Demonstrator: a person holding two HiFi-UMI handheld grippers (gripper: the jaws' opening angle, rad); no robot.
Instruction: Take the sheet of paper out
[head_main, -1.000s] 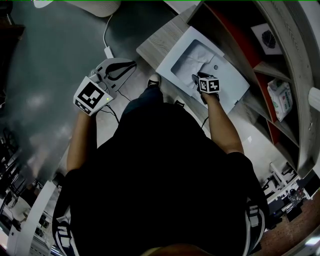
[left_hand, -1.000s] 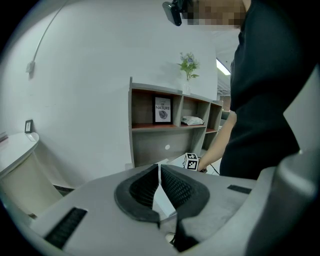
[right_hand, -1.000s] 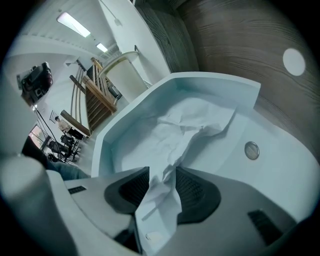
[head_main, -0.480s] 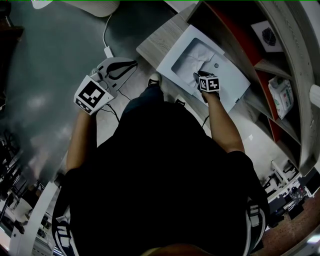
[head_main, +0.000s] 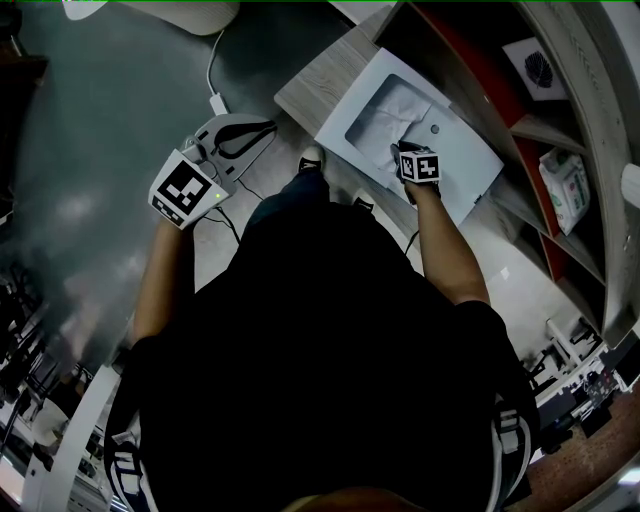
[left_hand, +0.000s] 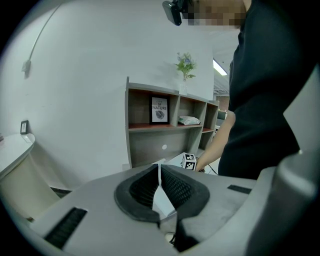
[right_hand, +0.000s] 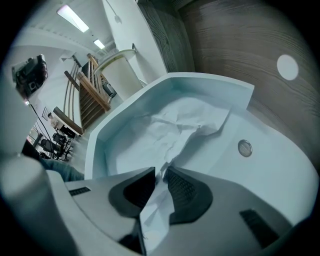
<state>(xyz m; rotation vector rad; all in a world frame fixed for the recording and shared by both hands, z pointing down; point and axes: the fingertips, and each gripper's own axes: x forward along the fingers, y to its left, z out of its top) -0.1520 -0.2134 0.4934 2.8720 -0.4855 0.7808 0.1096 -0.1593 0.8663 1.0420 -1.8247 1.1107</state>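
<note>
The right tool (right_hand: 162, 174) has just been closing and pinches a fold of the crumpled sheet of paper (right_hand: 172, 125), which lies in the white basin (right_hand: 280, 165). It should lift straight up, slowly, to avoid tearing. The left tool (left_hand: 159, 167) hangs aside, closed and empty.

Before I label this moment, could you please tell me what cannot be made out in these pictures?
Head view: the right gripper's marker cube covers its jaws, which have just been closing with the sheet of paper between them.
Left gripper view: the left gripper's own body hides nearly all of the white tray.
Head view: print on the shelf package is too small to read.
</note>
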